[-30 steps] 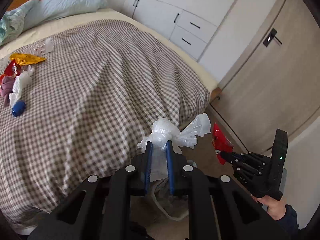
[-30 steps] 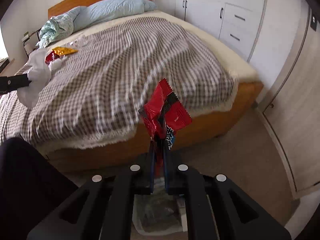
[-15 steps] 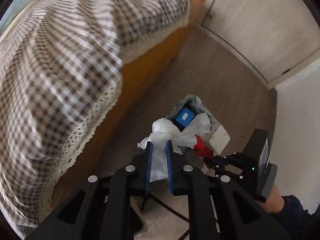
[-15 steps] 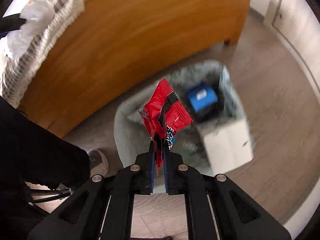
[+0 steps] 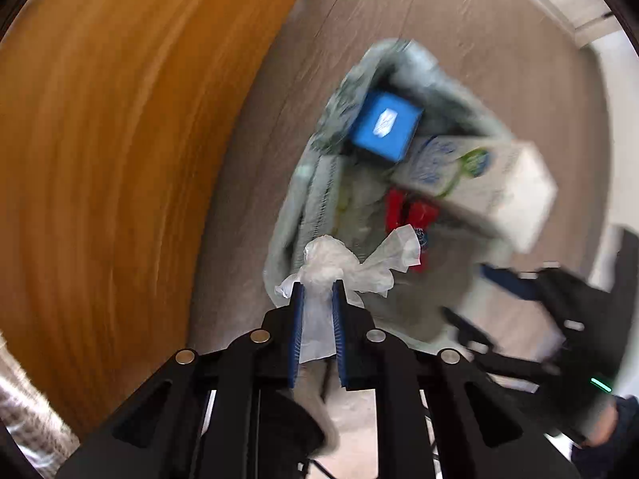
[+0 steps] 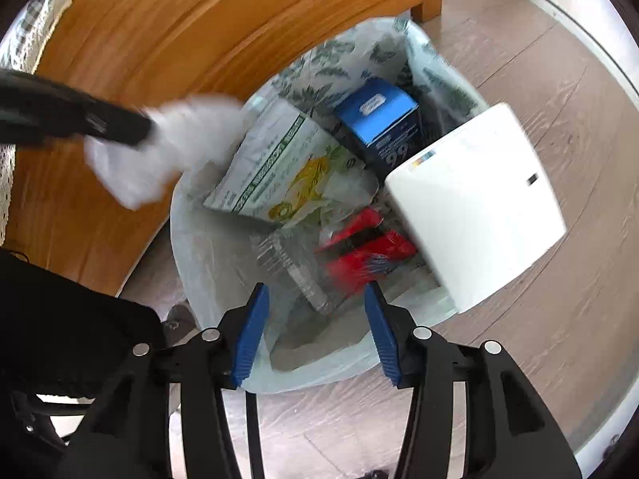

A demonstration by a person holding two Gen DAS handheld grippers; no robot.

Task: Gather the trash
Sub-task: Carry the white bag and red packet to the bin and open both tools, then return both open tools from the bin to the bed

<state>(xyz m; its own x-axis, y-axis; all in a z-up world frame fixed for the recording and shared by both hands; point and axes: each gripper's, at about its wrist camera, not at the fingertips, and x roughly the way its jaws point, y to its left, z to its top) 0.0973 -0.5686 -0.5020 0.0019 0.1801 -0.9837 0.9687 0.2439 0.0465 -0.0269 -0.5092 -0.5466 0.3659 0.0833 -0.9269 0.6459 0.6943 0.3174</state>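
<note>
Dropping trash into the lined bin beside the bed.

My right claw point(image 6: 315, 295) hung over the trash bag point(image 6: 191, 247), its blue jaws opening with nothing between them, and the red snack wrapper point(image 6: 363, 247) lay blurred inside the bag at about twelve o'clock from the tips, beside the white carton point(image 6: 475, 207) at two o'clock and the blue box point(image 6: 379, 119) beyond. My left claw point(image 5: 317, 291) was clamped on the crumpled white plastic bag point(image 5: 339, 263), poised at the bag's near rim with the wooden bed frame point(image 5: 120, 139) at nine o'clock. To do this well, I judged I should carry the left claw past the rim toward the middle before letting go, since light plastic could drift or cling to the pads.
</note>
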